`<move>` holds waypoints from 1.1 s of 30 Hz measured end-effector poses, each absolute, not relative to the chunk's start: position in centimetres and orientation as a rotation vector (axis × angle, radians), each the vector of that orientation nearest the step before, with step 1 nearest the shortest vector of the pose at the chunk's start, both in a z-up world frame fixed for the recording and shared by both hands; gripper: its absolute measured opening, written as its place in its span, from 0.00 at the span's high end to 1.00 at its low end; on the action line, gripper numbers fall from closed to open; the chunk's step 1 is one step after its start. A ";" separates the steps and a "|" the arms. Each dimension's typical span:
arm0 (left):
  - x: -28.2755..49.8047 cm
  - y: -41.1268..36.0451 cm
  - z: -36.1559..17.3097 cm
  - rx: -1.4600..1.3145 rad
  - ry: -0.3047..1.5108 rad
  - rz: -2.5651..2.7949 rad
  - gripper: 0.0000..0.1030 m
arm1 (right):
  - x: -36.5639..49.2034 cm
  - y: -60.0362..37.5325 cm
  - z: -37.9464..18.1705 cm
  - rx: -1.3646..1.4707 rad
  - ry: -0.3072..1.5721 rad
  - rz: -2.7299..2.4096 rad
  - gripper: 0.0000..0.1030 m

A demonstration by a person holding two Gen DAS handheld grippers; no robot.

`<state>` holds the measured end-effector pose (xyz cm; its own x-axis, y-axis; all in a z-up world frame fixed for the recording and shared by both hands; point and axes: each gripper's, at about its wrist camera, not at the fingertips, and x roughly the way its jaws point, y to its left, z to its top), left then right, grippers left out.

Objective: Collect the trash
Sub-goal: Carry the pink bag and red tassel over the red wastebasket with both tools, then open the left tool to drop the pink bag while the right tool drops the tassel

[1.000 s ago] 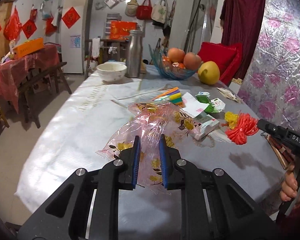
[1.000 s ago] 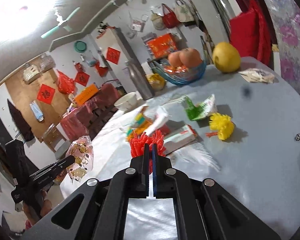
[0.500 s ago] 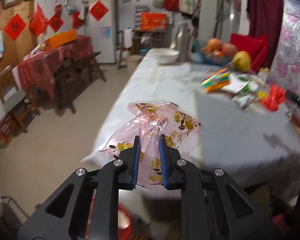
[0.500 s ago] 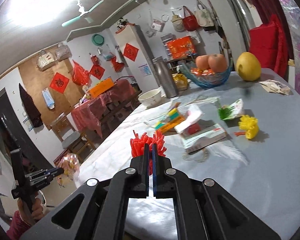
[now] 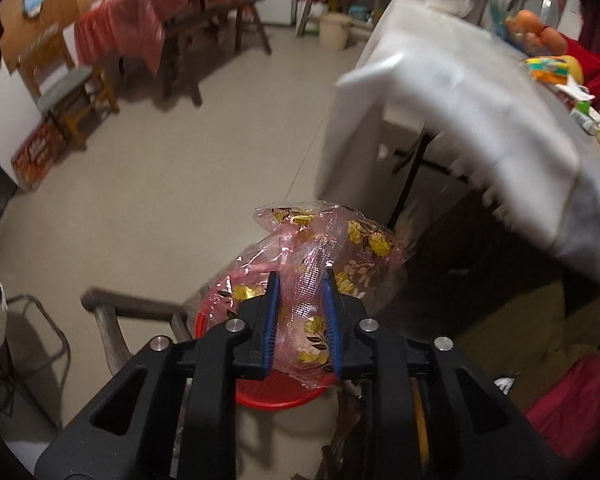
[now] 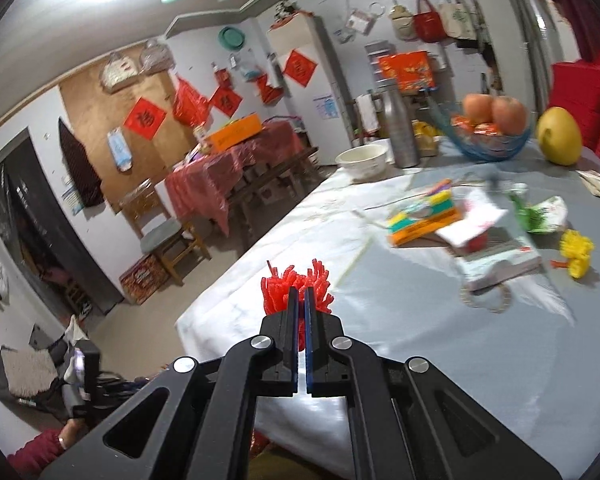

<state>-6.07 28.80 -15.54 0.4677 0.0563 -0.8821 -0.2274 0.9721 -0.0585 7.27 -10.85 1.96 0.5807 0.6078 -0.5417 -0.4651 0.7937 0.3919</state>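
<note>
Here the opening left fingers (image 5: 299,300) flank the pink wrapper (image 5: 324,248); right fingers (image 6: 299,300) pinch red tassel (image 6: 296,282).

Left wrist view: looked steeply down along its fingers (image 5: 269,312), off the desk (image 5: 460,92) edge, close above a red bin (image 5: 268,394) on the floor (image 5: 180,152). Right wrist view: looked gently down across the desk (image 6: 440,340) toward the far wall, close behind its fingers (image 6: 291,320). Shared by both: desk, fruit bowl (image 6: 494,146), red-draped side table (image 5: 156,12), chair (image 6: 162,228).
</note>
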 end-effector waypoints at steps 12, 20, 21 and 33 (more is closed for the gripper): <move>-8.2 32.7 -16.1 -0.204 1.017 0.259 0.22 | 4.7 1.6 0.9 0.097 0.853 0.855 0.97; -9.8 36.8 -12.7 -0.246 0.911 0.384 0.11 | 1.2 12.1 -2.3 -0.057 0.991 1.041 0.97; -10.2 37.2 -12.4 -0.252 0.897 0.397 0.09 | 0.9 13.2 -2.7 -0.077 1.007 1.057 0.97; -11.5 38.3 -10.6 -0.236 0.834 0.442 0.07 | -2.0 19.2 -5.2 -0.197 1.048 1.121 0.71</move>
